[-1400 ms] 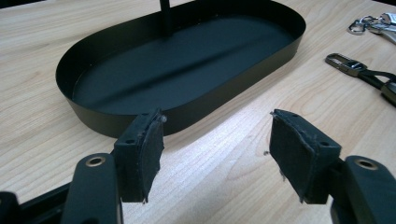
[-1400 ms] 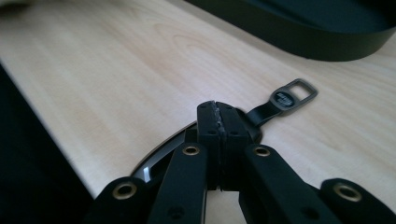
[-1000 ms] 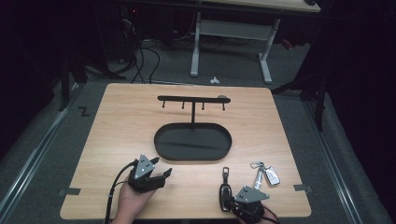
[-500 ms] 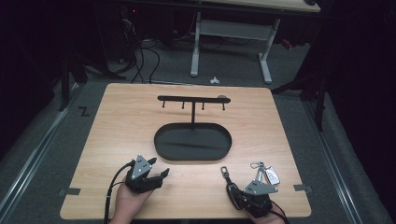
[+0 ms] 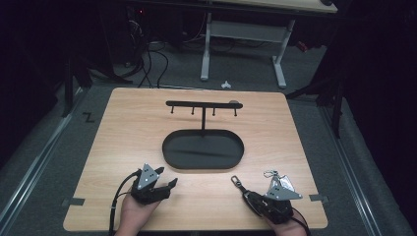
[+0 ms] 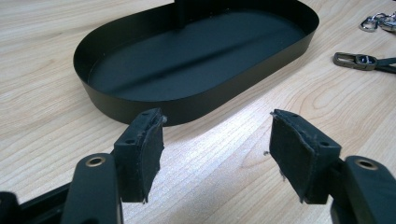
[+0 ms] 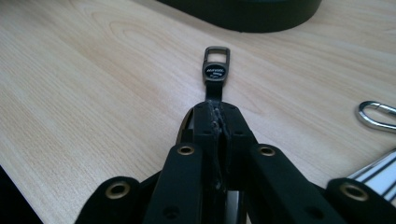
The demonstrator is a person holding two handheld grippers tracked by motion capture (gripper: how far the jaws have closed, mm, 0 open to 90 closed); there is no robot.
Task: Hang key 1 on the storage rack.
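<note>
A black key strap with a metal buckle (image 5: 238, 182) (image 7: 215, 69) lies on the wooden table, pointing toward the black oval tray (image 5: 169, 153) (image 6: 140, 105). My right gripper (image 5: 250, 197) (image 7: 215, 112) is shut on the strap's near end, low over the table's front right. A silver key bunch (image 5: 275, 176) with a carabiner (image 7: 376, 115) lies just right of it. My left gripper (image 5: 166, 177) (image 6: 218, 133) stands open at the front left, holding nothing and facing the tray's near wall. From the left gripper view the buckle (image 6: 357, 59) lies to the right.
A black rack with several hooks (image 5: 203, 104) rises on a post from the tray's far side. The table's front edge (image 5: 196, 229) runs just behind both hands. Beyond the table stand a white desk frame (image 5: 243, 29) and cables (image 5: 147, 64) on the floor.
My right gripper has slid over the black key strap's near end and now covers it, jaws together. The left gripper has shifted slightly left and stays open.
</note>
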